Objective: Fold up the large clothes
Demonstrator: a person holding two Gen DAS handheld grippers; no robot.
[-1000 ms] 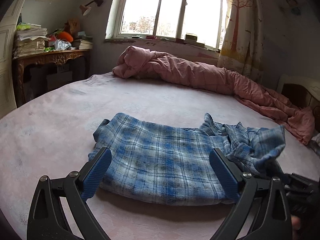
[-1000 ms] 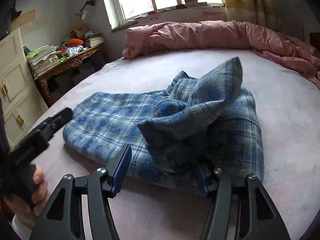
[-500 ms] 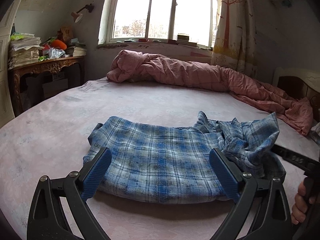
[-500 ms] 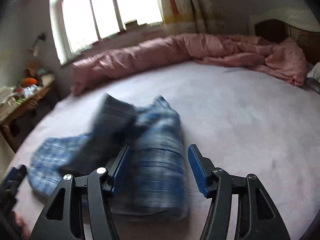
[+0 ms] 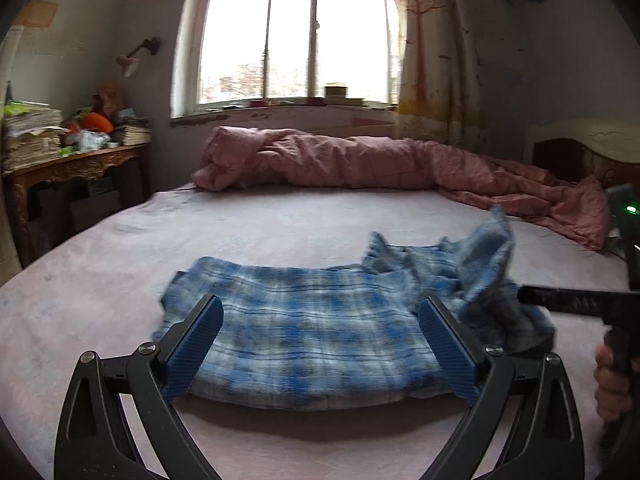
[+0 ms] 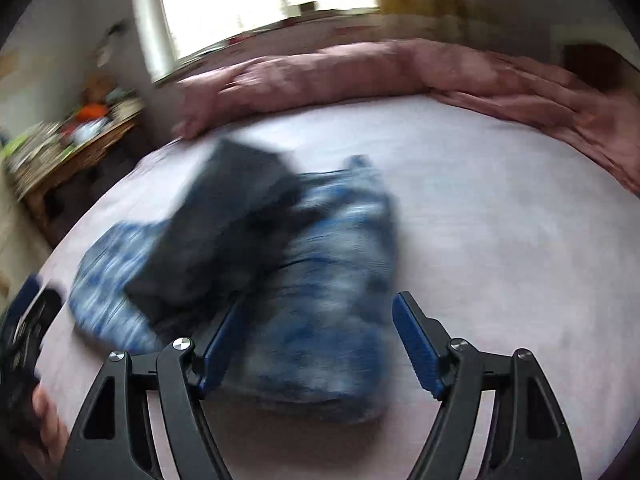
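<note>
A blue plaid shirt [image 5: 304, 328] lies partly folded on the pink bed [image 5: 120, 280]. My left gripper [image 5: 322, 322] hovers open just above its near edge, with nothing pinched. At the shirt's right end a loose flap [image 5: 488, 248] stands up, blurred. The right gripper's black body [image 5: 580, 304] reaches in there, held by a hand [image 5: 612, 380]. In the right wrist view the shirt [image 6: 328, 288] is blurred and its dark flap [image 6: 224, 224] is lifted to the left. My right gripper [image 6: 316, 324] is opening over the bunched end; its pads stand clear of the cloth.
A rumpled pink quilt [image 5: 360, 160] lies along the bed's far side under the window. A cluttered wooden desk [image 5: 72, 160] stands at the left, and a headboard [image 5: 580, 140] at the right. The other hand and left gripper [image 6: 24, 340] show at the right wrist view's left edge.
The right gripper swung around the shirt's right end and its jaws widened, off the cloth. The raised flap tipped over toward the shirt's body. The left gripper drifted a little, still open.
</note>
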